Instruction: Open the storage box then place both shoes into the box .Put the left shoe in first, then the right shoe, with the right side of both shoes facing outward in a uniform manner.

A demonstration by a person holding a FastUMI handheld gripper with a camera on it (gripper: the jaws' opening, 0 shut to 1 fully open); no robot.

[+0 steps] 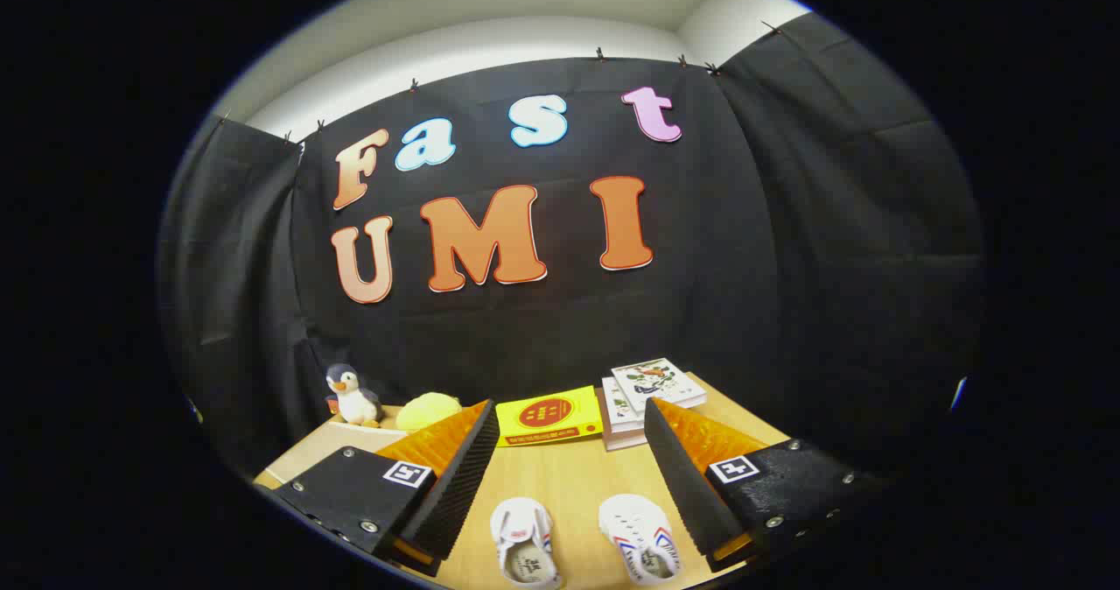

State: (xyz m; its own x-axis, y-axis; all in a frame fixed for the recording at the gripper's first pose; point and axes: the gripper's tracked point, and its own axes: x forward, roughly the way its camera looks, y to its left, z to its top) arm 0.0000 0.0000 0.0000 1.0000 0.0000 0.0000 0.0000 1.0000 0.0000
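Gripper (567,476): fingers spread wide, nothing held. Two white shoes (525,553) (641,537) are laid side by side on the bench (569,476), between the fingers. Beyond: yellow box (549,415), stacked books (652,397), penguin toy (353,395).

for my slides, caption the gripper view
Open claw above two white shoes on a table, books beyond.

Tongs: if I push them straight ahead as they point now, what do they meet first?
Probably the yellow box lying flat on the table beyond the open tongs, then the black cloth wall. The two white shoes sit lower, between the fingers, likely passed over. Depth is unclear.
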